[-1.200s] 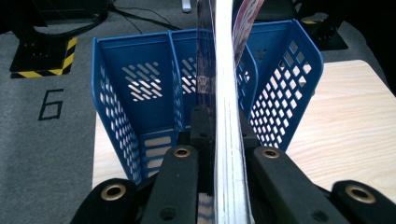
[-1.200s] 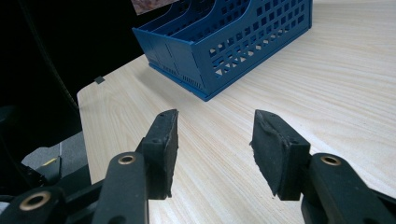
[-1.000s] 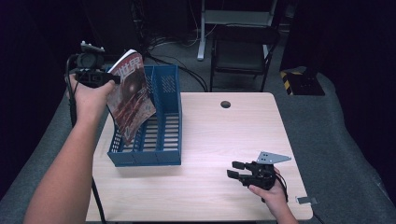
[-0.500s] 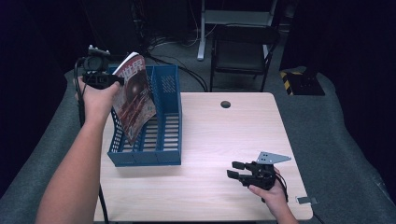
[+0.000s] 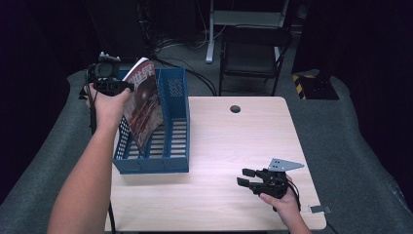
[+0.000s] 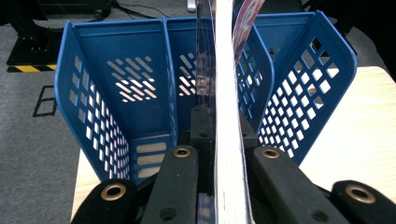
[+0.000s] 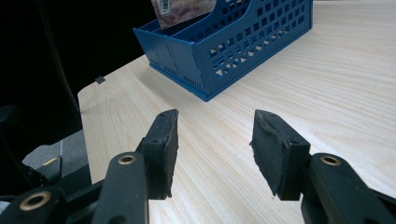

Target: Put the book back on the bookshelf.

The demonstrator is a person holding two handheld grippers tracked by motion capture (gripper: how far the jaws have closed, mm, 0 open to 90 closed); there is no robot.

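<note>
Blue plastic marks the landmark from above: a slotted file rack (image 5: 168,134) is sitting on the left part of the pale wooden desk (image 5: 229,146). At the rack's left wall, the left gripper (image 5: 111,84) is holding a magazine (image 5: 142,102) by its top edge; the magazine is leaning, its lower edge dipping inside the rack. Well apart from the rack, near the desk's front right corner, the right gripper (image 5: 249,177) is resting low over the wood in the person's hand, its fingers pointing back toward the rack.

Along the left gripper (image 6: 224,154), the black fingers are clamping the magazine (image 6: 229,93) edge-on, its pages running straight ahead and down into the rack (image 6: 112,93), next to the rack's inner divider.

Along the right gripper (image 7: 212,140), the fingers are standing apart with nothing between them, just bare desk (image 7: 327,70). Farther off, the rack (image 7: 233,42) is showing the magazine's (image 7: 180,10) lower corner inside it.
</note>
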